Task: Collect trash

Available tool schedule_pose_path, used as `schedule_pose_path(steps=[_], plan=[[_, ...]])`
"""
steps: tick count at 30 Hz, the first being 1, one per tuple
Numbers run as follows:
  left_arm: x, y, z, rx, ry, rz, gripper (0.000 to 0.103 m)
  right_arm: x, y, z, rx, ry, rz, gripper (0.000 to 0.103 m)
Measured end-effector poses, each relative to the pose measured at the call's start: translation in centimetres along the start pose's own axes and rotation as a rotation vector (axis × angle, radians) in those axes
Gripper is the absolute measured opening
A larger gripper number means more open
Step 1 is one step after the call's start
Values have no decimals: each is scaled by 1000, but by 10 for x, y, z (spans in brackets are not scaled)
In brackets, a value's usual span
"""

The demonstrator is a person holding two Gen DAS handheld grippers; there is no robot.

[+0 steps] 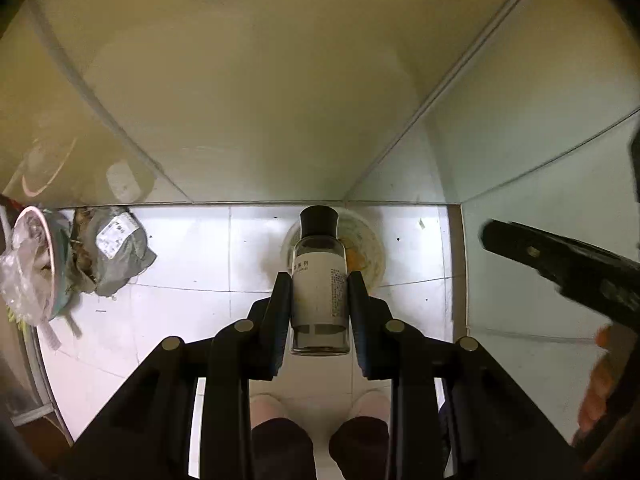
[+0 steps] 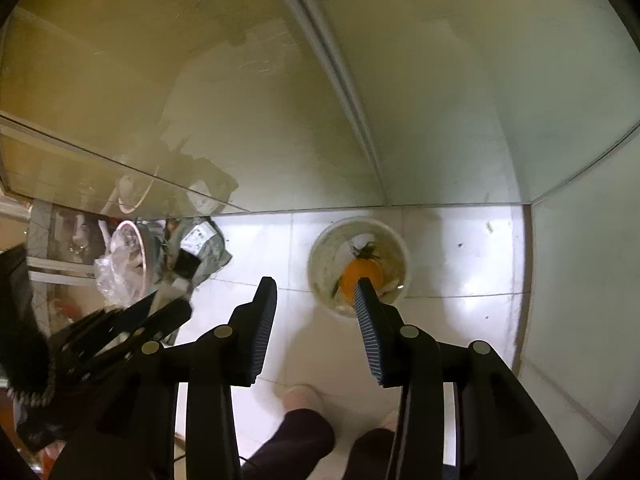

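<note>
While left claw point(image 1: 320, 292) grips glass bottle point(image 1: 320, 280), right claw point(image 2: 316, 300) open, empty; white bucket point(image 2: 320, 256) w/ orange scraps point(image 2: 360, 272).

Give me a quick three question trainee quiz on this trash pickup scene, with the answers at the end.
1. True or false: the left gripper holds a glass bottle.
2. What lies between the right gripper fingers: A nothing, B a cup, C a bag?
3. What orange thing sits in the white bucket?

Key: 1 true. 2 A; they stand apart above the floor. 3 Something like orange peel, beside other scraps.
</note>
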State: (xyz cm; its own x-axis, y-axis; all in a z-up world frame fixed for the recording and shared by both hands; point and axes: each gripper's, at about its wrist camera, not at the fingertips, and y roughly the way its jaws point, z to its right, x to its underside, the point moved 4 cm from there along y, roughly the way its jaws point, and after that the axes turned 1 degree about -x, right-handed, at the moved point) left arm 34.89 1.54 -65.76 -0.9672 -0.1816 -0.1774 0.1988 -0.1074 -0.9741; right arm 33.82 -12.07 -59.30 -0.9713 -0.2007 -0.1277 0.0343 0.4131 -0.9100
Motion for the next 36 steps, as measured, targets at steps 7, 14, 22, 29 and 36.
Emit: schedule_pose_path(steps=[7, 14, 22, 29, 36], plan=[[-20, 38, 18, 60, -9, -41, 34, 1, -17, 19, 22, 32, 34, 37], [-28, 33, 27, 43, -22, -87, 40, -2, -47, 26, 29, 61, 83, 37], [-29, -104, 49, -22, 51, 20, 40, -13, -149, -15, 12, -4, 161, 37], [-29, -305, 76, -15, 51, 249, 40, -12, -311, -77, -6, -151, 326, 37], [-1, -494, 95, 43, 68, 551, 46, 24, -453, -132, -11, -283, 572, 37]])
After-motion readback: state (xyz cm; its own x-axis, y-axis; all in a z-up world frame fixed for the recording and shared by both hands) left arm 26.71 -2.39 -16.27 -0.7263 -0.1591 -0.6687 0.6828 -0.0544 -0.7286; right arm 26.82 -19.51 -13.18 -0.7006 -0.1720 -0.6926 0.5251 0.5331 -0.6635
